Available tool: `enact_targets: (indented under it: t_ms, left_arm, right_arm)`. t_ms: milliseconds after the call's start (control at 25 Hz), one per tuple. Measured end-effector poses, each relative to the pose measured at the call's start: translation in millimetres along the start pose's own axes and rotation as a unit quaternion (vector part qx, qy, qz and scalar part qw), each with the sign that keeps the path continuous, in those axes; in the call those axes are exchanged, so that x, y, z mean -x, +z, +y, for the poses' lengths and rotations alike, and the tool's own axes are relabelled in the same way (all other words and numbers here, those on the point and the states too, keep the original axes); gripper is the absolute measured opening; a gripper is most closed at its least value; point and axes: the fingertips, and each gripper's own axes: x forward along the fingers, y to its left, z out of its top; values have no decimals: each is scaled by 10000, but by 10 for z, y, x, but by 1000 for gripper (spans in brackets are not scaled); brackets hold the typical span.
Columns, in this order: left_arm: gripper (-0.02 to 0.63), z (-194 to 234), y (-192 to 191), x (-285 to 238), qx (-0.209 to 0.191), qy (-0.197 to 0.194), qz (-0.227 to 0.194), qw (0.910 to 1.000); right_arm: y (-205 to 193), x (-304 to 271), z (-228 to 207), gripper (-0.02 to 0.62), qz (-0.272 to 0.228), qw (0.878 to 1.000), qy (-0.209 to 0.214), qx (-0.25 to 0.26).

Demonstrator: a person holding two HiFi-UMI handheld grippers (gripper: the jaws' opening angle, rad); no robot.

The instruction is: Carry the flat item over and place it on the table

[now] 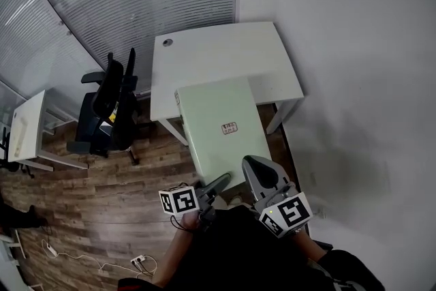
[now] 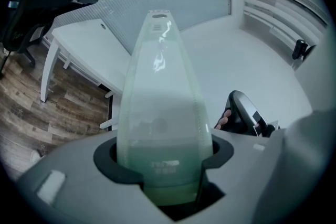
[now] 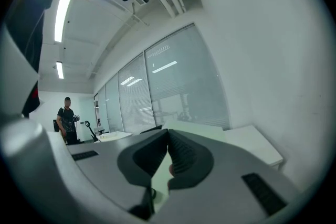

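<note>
A flat pale green board [image 1: 221,126] with a small label on top hangs level in front of me, its far end over the near edge of the white table [image 1: 204,51]. My left gripper [image 1: 211,187] is shut on the board's near edge at its left corner. My right gripper [image 1: 255,174] grips the same edge on the right. In the left gripper view the board [image 2: 163,92] runs out from between the jaws [image 2: 164,157] toward the table [image 2: 84,44]. In the right gripper view the ribbed pads [image 3: 167,157] pinch the board [image 3: 159,182] edge-on.
A black office chair [image 1: 109,102] stands left of the table on the wooden floor. A smaller white table [image 1: 27,126] is at far left. A power strip and cables [image 1: 136,260] lie near my feet. A white wall runs along the right. A person [image 3: 67,118] stands far off.
</note>
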Motion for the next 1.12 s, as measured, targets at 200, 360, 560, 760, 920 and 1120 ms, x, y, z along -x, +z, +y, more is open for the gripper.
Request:
enact_targets:
  t_ms: [200, 360, 560, 760, 920, 1120]
  left_arm:
    - [284, -15, 100, -170, 121, -133, -5, 9998]
    - [284, 60, 178, -322, 116, -190, 96, 9997]
    - [284, 92, 344, -667, 143, -244, 231, 9993]
    - [284, 84, 577, -985, 207, -279, 265, 9990]
    - [284, 299, 858, -1150, 316, -215, 281, 9989]
    - [284, 543, 1163, -1333, 437, -163, 290, 9985]
  right_arm:
    - [-34, -42, -148, 2, 75, 9999, -69, -35]
    - [-73, -115, -258, 2, 107, 9998, -165, -26]
    - [-6, -249, -550, 2, 142, 9995, -276, 30]
    - [144, -433, -923, 2, 162, 9993, -348, 27]
    - [157, -756, -1158, 0, 202, 9990, -400, -26]
    - [247, -1057, -1340, 2, 228, 9990, -374, -9]
